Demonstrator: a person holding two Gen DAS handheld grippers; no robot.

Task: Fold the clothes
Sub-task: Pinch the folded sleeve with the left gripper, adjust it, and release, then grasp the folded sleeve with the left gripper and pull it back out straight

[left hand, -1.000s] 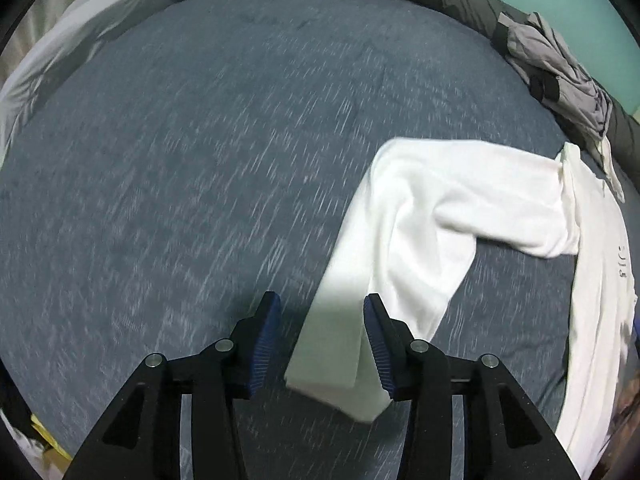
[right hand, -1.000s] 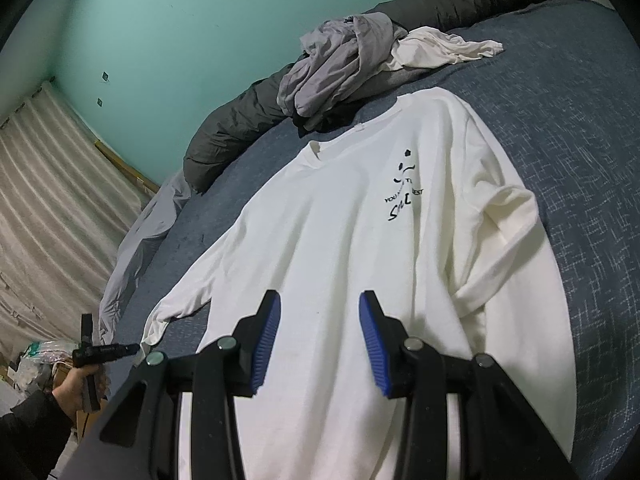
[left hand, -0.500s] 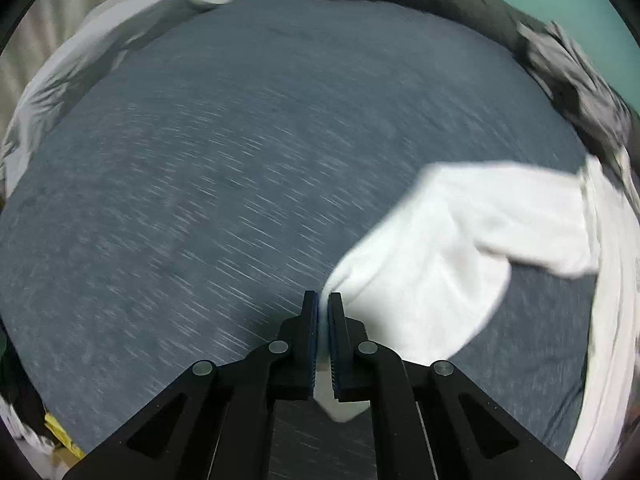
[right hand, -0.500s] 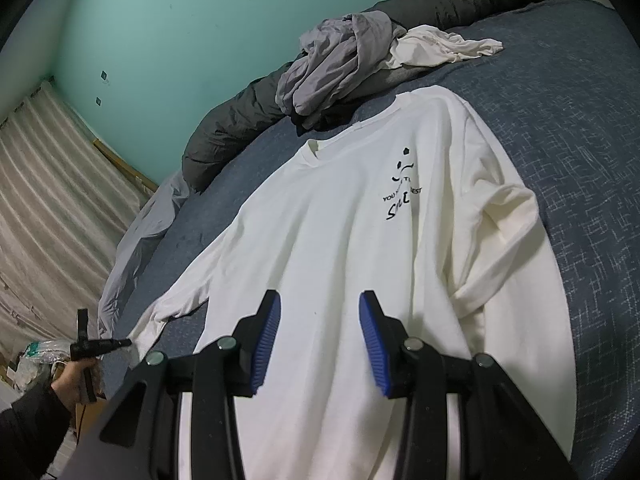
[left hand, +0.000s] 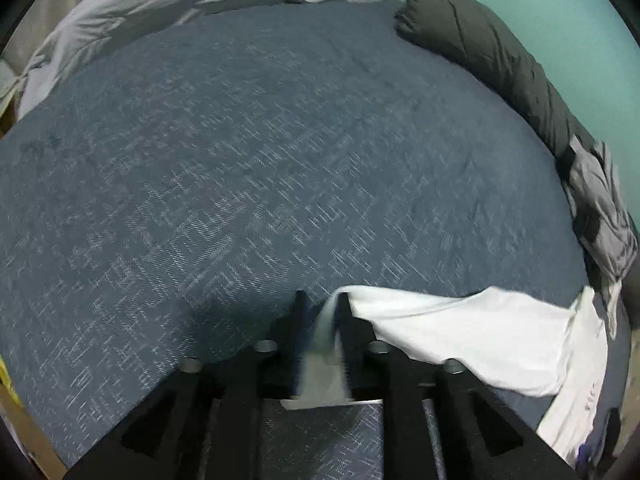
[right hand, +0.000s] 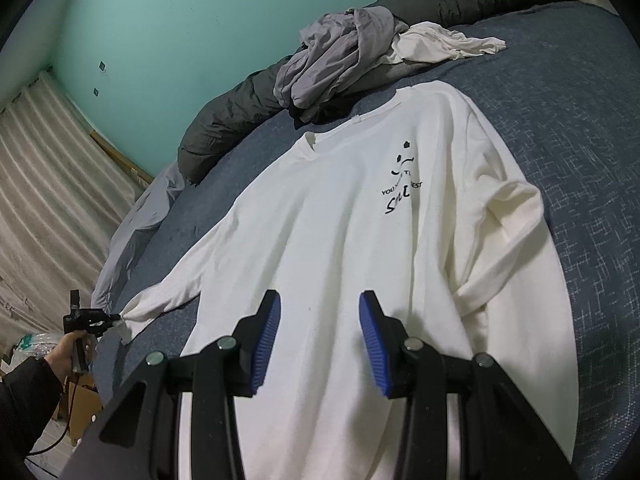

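A white long-sleeved shirt (right hand: 340, 220) with a black chest print lies face up on the blue bed cover (left hand: 240, 160). Its sleeve (left hand: 460, 328) is drawn out sideways, lifted off the cover. The cuff hangs between the fingers of my left gripper (left hand: 322, 300), resting against the right finger. The jaws are opening, with a dark gap showing at the left pad. In the right wrist view the left gripper (right hand: 90, 316) sits at the sleeve's tip, held by a hand (right hand: 68, 352). My right gripper (right hand: 320, 296) hovers open over the shirt's lower body, with nothing between its blue pads.
A heap of grey clothes (right hand: 340, 52) and a cream garment (right hand: 440, 42) lie beyond the shirt's collar. A dark rolled duvet (left hand: 480, 48) runs along the teal wall. A light grey sheet (left hand: 160, 12) bunches at the far bed edge, by a curtain (right hand: 40, 200).
The left gripper closed on the sleeve cuff, lifted it and pulled the sleeve out straight from the shirt; its jaws now stand apart again. The right gripper has not moved.
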